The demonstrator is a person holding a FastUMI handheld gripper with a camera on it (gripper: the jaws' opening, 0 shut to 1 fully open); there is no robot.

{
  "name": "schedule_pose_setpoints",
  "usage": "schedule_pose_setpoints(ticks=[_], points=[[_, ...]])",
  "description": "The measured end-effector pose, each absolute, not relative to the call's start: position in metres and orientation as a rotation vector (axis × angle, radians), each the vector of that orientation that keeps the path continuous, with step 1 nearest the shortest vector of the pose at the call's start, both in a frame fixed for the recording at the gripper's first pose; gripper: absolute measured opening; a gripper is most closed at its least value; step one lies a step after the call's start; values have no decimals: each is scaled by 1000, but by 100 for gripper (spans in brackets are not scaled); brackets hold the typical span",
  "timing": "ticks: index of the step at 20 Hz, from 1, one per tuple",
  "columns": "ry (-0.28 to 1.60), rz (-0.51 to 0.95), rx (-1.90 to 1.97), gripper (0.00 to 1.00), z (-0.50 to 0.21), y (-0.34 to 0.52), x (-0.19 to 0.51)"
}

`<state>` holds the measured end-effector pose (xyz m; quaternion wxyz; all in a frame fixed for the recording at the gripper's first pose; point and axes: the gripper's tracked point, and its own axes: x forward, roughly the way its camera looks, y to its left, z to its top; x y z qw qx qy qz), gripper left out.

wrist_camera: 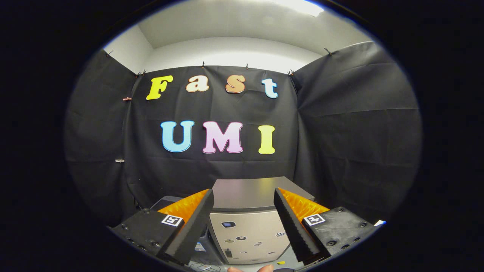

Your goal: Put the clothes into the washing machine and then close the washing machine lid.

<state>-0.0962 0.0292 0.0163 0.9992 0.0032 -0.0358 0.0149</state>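
Gripper view: open claw [244, 196] facing washing machine [249, 219].

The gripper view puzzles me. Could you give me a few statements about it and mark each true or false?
1. The gripper has its two fingers spread apart with nothing between them. True.
2. The boxy beige-and-grey washing machine stands just ahead of the fingers. True.
3. A piece of clothing is clamped between the fingers. False: the fingers hold nothing.
4. The washing machine's flat grey lid stands raised. False: it lies flat on top of the machine.
5. The black cloth wall hangs behind the machine. True.
6. The machine lies tipped on its side. False: it stands upright.
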Motion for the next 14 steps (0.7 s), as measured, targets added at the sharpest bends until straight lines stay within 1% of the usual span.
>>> schedule_pose_setpoints(ticks=[14], points=[[-63,9,-1,100,15,28,-93]])
